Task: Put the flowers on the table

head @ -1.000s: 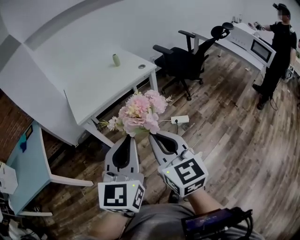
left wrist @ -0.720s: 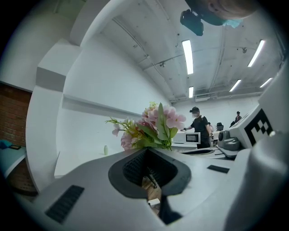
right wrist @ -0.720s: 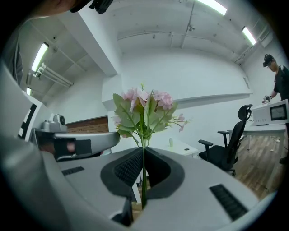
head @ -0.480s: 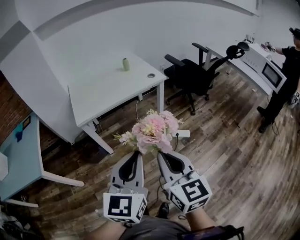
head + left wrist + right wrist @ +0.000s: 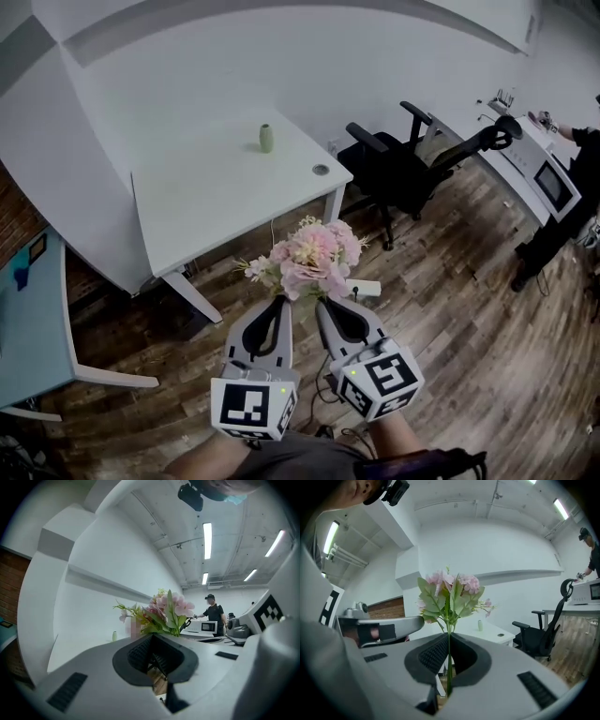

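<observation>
Closer than half a second ago, the white table now fills more of the head view, while the grasp is unchanged. The pink flowers are held up over the wooden floor, near the table's front edge and not on it. The right gripper is clenched on their thin green stem, which runs straight up between its jaws in the right gripper view. The left gripper sits just beside it at 9 o'clock, its jaws pressed together with nothing between them, the blooms rising past its tip. At 11 o'clock from the flowers a small green vase stands on the table, with a round grommet nearer at 12. A black office chair sits at 1 o'clock, and a white power strip lies on the floor at 4 o'clock. A person stands far off by a counter.
</observation>
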